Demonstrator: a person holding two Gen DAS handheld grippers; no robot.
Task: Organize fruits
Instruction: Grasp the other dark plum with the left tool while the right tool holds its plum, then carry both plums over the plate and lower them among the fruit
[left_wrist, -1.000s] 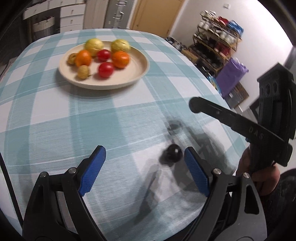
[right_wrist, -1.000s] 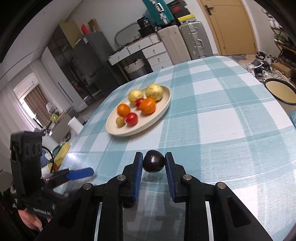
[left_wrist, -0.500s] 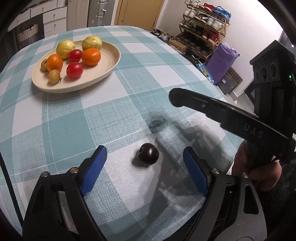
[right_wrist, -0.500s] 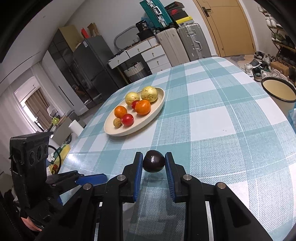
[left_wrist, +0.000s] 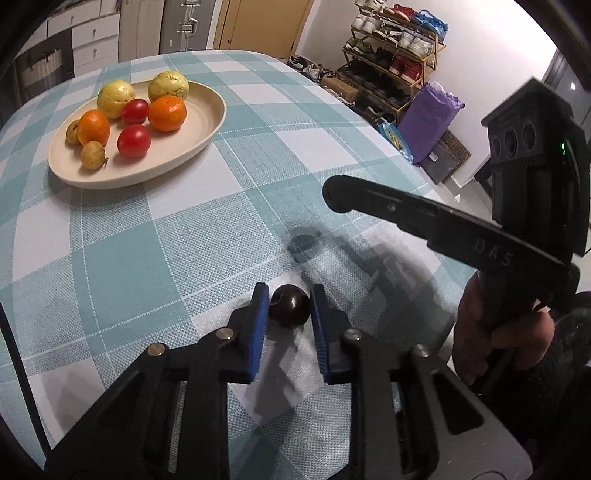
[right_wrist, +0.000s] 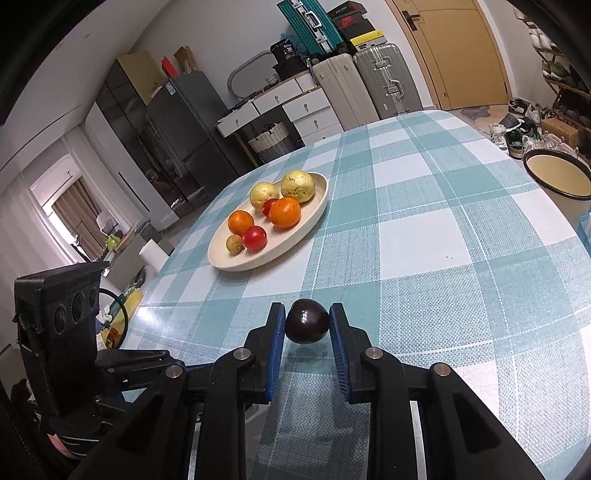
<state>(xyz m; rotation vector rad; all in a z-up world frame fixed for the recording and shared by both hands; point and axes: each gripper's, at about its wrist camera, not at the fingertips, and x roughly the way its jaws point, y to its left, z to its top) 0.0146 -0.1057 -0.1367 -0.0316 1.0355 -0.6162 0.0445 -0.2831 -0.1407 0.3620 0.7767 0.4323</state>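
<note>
A cream oval plate (left_wrist: 207, 122) (right_wrist: 314, 210) holds two yellow guavas, two oranges, two red tomatoes and small brown fruits. My left gripper (left_wrist: 287, 308) is shut on a dark purple round fruit (left_wrist: 289, 306) resting on the checked tablecloth near the table's front edge. My right gripper (right_wrist: 307, 322) is shut on a second dark purple fruit (right_wrist: 307, 325) and holds it a little above the cloth. The right gripper's arm (left_wrist: 443, 225) shows in the left wrist view, raised to the right of the left gripper.
The teal and white checked table (right_wrist: 443, 229) drops off at its right edge. A shoe rack (left_wrist: 391, 62) and a purple bag (left_wrist: 430, 118) stand beyond it. A cream bucket (right_wrist: 557, 177) stands by the table. Drawers, suitcases and a fridge line the far wall.
My left gripper has closed from wide open onto the dark fruit on the cloth. My right gripper has lifted slightly, still holding its dark fruit.
</note>
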